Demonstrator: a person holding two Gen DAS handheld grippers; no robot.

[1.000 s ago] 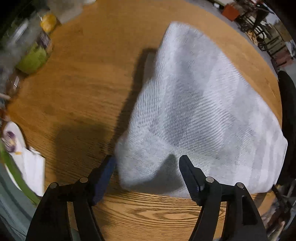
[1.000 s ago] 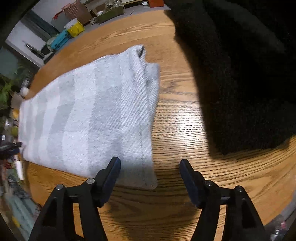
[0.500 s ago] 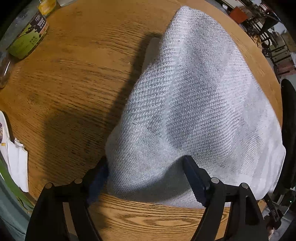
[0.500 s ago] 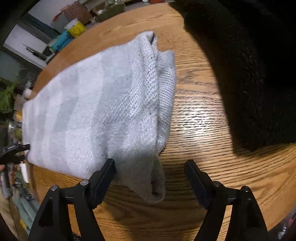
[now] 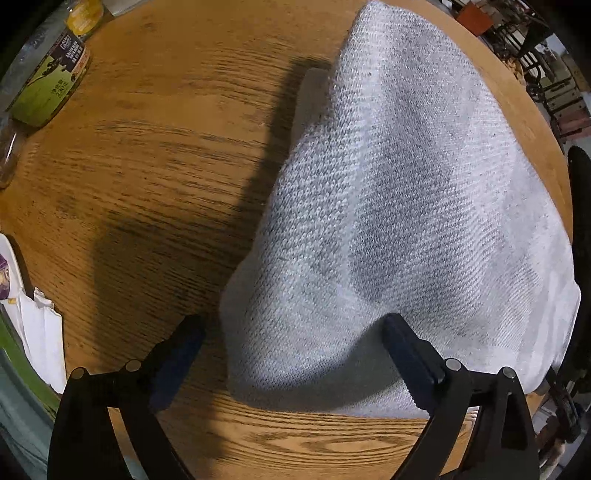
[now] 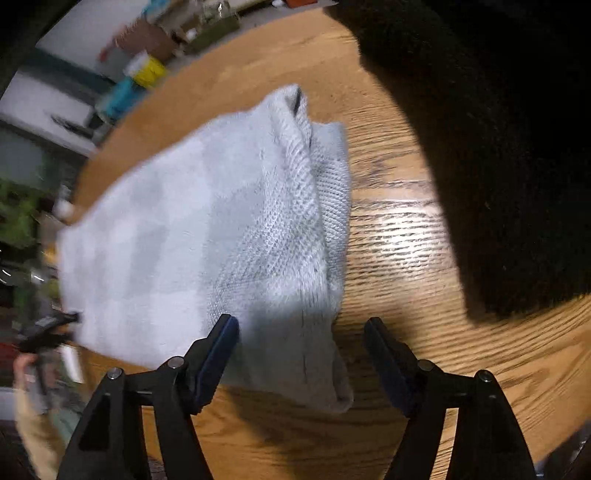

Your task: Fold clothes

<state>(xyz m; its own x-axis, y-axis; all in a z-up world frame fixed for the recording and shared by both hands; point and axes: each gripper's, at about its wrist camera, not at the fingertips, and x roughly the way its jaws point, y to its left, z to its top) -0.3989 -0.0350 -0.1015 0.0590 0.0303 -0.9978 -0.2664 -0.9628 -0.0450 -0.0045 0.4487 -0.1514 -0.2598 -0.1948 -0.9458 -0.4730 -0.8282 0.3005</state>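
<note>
A grey-and-white checked knit garment point(image 5: 388, 221) lies folded on the round wooden table point(image 5: 147, 166). In the left wrist view its near corner humps up between the fingers of my left gripper point(image 5: 291, 350), whose jaws are opening; the left pad stands clear of the cloth. The right wrist view is blurred. There a rumpled end of the garment point(image 6: 221, 229) lies between the fingers of my right gripper point(image 6: 301, 343), whose jaws are closing but not pressing the cloth. The left gripper point(image 6: 48, 328) shows at the garment's far end.
A black garment point(image 6: 498, 166) covers the table to the right of the grey one. A green-labelled jar point(image 5: 51, 85) and a yellow-topped jar point(image 5: 86, 14) stand at the table's edge. White paper point(image 5: 40, 332) lies at the left rim. Clutter stands beyond the table.
The left gripper has sunk closer to the cloth and its jaws have widened. The right gripper has slid left over the garment's corner, which has bunched up from lying flat.
</note>
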